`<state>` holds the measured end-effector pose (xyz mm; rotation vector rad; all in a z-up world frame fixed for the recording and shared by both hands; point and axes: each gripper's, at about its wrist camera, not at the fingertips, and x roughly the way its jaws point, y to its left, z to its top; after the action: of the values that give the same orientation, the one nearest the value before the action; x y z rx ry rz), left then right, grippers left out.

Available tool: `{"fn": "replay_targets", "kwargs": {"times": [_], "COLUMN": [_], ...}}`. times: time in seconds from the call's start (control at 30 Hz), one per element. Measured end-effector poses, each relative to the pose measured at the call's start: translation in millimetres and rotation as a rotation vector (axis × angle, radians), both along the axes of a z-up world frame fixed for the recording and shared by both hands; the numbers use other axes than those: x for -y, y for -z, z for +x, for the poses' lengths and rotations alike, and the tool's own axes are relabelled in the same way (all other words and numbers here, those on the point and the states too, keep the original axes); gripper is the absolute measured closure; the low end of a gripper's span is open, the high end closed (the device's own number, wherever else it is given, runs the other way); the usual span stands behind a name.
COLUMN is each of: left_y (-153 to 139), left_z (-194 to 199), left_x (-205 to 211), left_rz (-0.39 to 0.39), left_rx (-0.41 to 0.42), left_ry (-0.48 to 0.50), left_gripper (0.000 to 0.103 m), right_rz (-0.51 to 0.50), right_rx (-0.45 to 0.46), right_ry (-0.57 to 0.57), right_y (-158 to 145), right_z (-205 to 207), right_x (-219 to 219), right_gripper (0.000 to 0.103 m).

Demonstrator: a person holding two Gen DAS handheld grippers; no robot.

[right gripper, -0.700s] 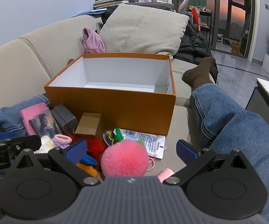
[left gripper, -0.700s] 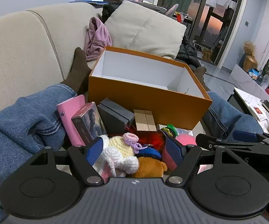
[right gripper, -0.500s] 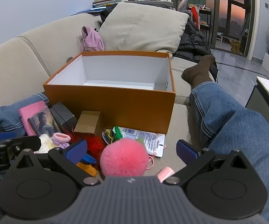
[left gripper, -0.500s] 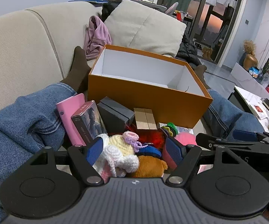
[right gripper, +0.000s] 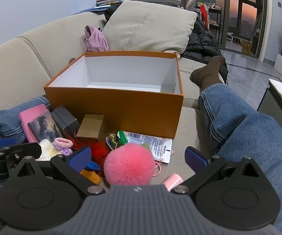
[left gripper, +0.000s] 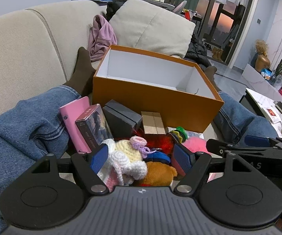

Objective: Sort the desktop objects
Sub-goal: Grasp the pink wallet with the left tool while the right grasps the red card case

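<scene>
My count of the sofa clutter, kind by kind

One orange box (right gripper: 121, 113), open, centre of frame. Before it, lower left: one pink case (right gripper: 30, 124), one picture-fronted box (right gripper: 43, 126), one dark grey box (right gripper: 65, 120), one small brown carton (right gripper: 92, 126). Lower centre: one pink pompom (right gripper: 129, 164), one printed packet (right gripper: 150, 144), two hair ties (right gripper: 62, 144), one crocheted toy (left gripper: 125, 156), one brown plush (left gripper: 156, 173). Two jean-clad legs (right gripper: 244, 135), two brown socks (right gripper: 207, 72).
</scene>
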<state>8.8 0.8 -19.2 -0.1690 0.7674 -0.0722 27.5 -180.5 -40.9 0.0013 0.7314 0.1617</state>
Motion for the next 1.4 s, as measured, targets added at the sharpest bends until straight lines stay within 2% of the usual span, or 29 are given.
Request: {"fn": "replay_targets", "kwargs": {"times": [0.17, 0.27, 0.43, 0.57, 0.7, 0.83, 0.9, 1.0, 1.17, 1.23, 1.37, 1.4], "left_y": [-0.5, -2.3, -12.4, -14.8, -10.6, -0.6, 5.4, 13.6, 22.7, 22.5, 21.7, 21.5], "left_z": [3.8, 9.2, 26.4, 51.3, 73.2, 95.6, 106.8, 120.8, 134.3, 133.4, 119.1, 114.0], "left_x": [-7.8, -18.7, -45.3, -77.1, -94.3, -105.4, -108.0, -110.9, -113.7, -116.3, -125.8, -124.5], "left_rz": [0.018, 0.037, 0.117, 0.083, 0.109, 0.064, 0.077, 0.067, 0.012, -0.009, -0.16, -0.164], "left_rx": [-0.011, -0.021, -0.026, -0.093, -0.126, -0.182, -0.216, -0.255, -0.286, -0.287, -0.311, -0.309], "left_ry": [-0.014, -0.039, -0.078, -0.104, -0.108, -0.047, -0.027, 0.016, 0.064, 0.048, 0.053, 0.06], "left_gripper": [0.026, 0.033, 0.044, 0.051, 0.053, 0.053, 0.054, 0.057, 0.064, 0.071, 0.079, 0.08], "right_rz": [0.007, 0.009, 0.037, 0.104, 0.151, 0.149, 0.159, 0.187, 0.242, 0.263, 0.285, 0.281], "right_rx": [-0.017, -0.032, -0.103, -0.171, -0.233, -0.247, -0.264, -0.289, -0.327, -0.356, -0.369, -0.37], "right_ry": [-0.027, -0.074, -0.181, -0.247, -0.309, -0.348, -0.368, -0.382, -0.403, -0.415, -0.44, -0.442], "right_y": [1.9, 1.4, 0.2, -4.4, -4.6, -3.8, -2.9, -1.8, 4.2, 7.0, 8.8, 9.2], "right_z": [4.6, 11.1, 32.3, 54.5, 76.0, 89.5, 95.9, 106.0, 110.8, 111.1, 107.4, 106.4], "right_x": [-0.8, -5.4, -26.3, -54.7, -84.2, -108.4, -116.3, -122.2, -125.1, -127.1, -133.7, -136.0], "right_gripper": [0.005, 0.015, 0.033, 0.043, 0.051, 0.055, 0.059, 0.059, 0.059, 0.059, 0.059, 0.059]}}
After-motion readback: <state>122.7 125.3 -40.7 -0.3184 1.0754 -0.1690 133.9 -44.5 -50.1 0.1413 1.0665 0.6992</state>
